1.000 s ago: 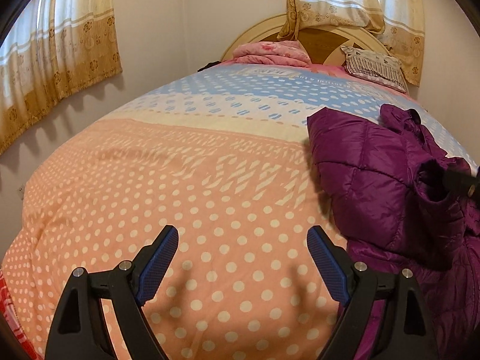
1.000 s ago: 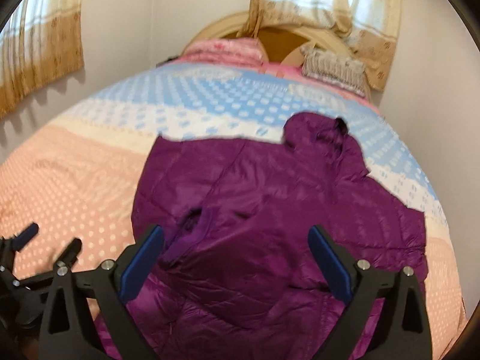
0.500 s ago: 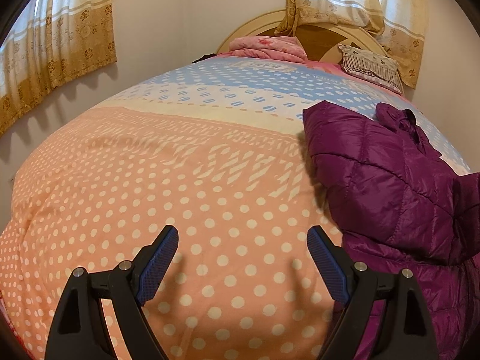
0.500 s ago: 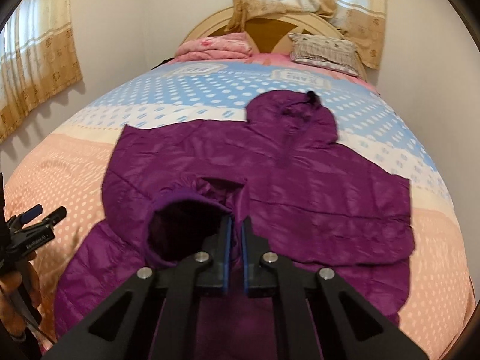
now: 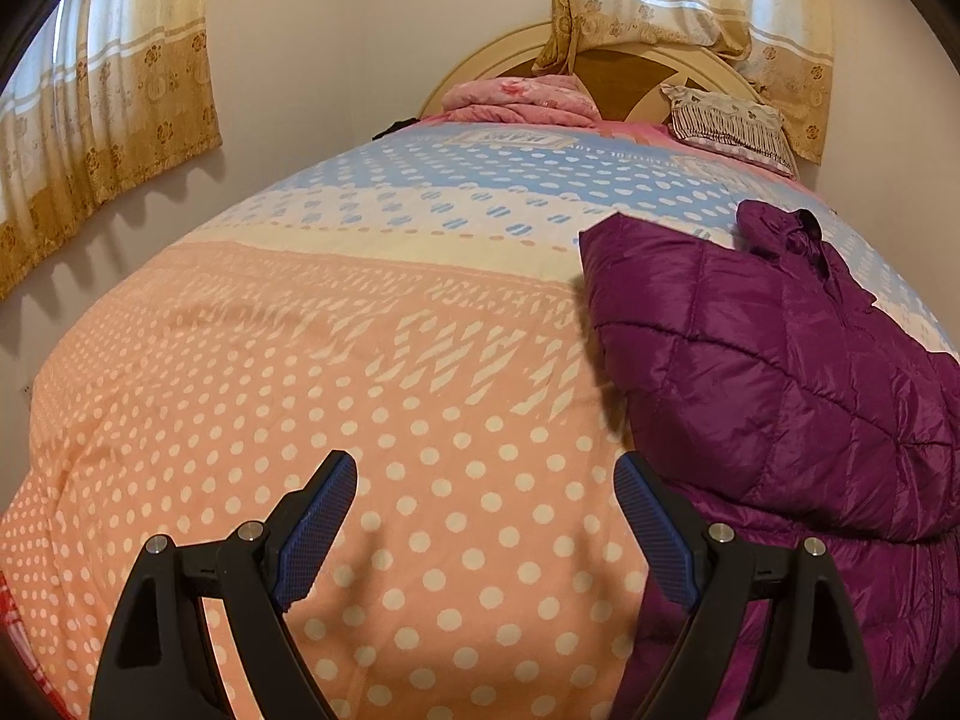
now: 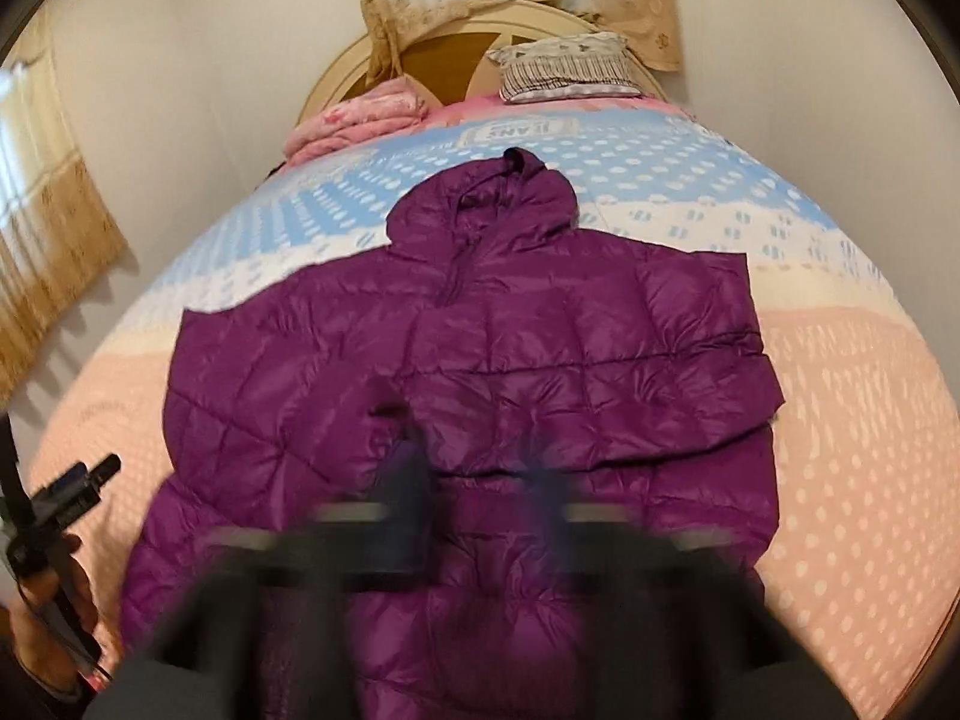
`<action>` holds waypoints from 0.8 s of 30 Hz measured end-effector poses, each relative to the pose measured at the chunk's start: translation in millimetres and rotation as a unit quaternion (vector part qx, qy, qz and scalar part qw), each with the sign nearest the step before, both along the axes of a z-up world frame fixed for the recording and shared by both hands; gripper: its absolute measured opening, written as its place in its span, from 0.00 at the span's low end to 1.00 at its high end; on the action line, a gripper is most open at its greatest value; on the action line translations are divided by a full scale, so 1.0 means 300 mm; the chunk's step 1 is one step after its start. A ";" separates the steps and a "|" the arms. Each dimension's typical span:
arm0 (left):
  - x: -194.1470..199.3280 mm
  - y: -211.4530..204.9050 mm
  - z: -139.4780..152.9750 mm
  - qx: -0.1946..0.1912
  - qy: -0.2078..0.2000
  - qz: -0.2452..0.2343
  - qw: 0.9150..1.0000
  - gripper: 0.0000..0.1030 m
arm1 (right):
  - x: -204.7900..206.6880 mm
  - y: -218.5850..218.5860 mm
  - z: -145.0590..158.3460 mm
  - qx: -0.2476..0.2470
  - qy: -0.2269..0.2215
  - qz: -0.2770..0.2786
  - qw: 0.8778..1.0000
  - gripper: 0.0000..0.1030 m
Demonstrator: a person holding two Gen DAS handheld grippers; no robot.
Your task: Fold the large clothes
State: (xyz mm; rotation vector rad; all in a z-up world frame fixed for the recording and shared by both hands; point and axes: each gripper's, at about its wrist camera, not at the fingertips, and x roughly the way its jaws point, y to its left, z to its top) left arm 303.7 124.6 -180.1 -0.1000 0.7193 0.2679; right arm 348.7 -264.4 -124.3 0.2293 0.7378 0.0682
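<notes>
We find the purple padded jacket (image 6: 468,372) laid flat on the bed cover (image 5: 360,396), hood (image 6: 492,204) pointing toward the headboard (image 6: 444,60) and hem toward the near edge. Its long axis runs from us to the headboard; the sleeves appear already folded in across the body, giving a broad rectangular outline.

The right gripper (image 6: 480,492) sits directly over the lower middle of the jacket. It is heavily blurred; its jaws are opening at this moment, and we see no fabric pinched between them, only the jacket lying beneath. A dark cuff-like fold lies just beyond the left fingertip, touching or nearly so; we cannot tell which.

The left gripper (image 5: 486,516) hangs over bare dotted cover, jaws wide apart and empty. The jacket lies to its right, its nearest edge just beside the right pad (image 5: 654,534), apart from the left one.

We judge the right hand the nearer to the garment, the left offset to the side. A further fold would likely turn on the long axis: hem brought toward hood, with each gripper taking one lower corner. The left must cross rightward to reach its corner.
</notes>
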 end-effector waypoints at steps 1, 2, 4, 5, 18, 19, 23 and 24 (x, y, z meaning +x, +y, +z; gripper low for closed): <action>0.002 0.001 0.004 0.002 -0.002 0.000 1.000 0.85 | 0.000 0.010 0.008 0.003 -0.007 0.005 1.000 0.99; 0.007 0.004 0.008 0.006 -0.005 0.002 1.000 0.85 | 0.008 0.017 0.006 0.003 -0.004 0.010 1.000 0.99; 0.018 0.010 0.010 0.008 -0.005 0.006 1.000 0.85 | 0.031 0.049 -0.012 0.019 0.002 0.027 0.999 0.96; 0.031 0.013 0.007 0.005 -0.002 0.008 1.000 0.85 | 0.042 0.061 -0.027 0.027 0.010 0.038 0.999 0.96; 0.048 0.001 0.005 0.013 0.002 -0.001 1.000 0.85 | -0.085 -0.035 -0.032 0.016 0.010 0.033 0.999 0.06; 0.052 0.002 0.001 0.013 0.004 0.000 1.000 0.85 | -0.103 -0.059 -0.042 0.014 0.017 0.027 0.999 0.06; 0.066 -0.023 -0.007 0.019 0.010 -0.007 1.000 0.85 | -0.140 -0.118 -0.112 0.012 0.045 0.008 0.999 0.06; 0.067 -0.031 -0.007 0.019 0.010 -0.011 1.000 0.85 | -0.142 -0.129 -0.130 0.015 0.050 0.004 0.999 0.06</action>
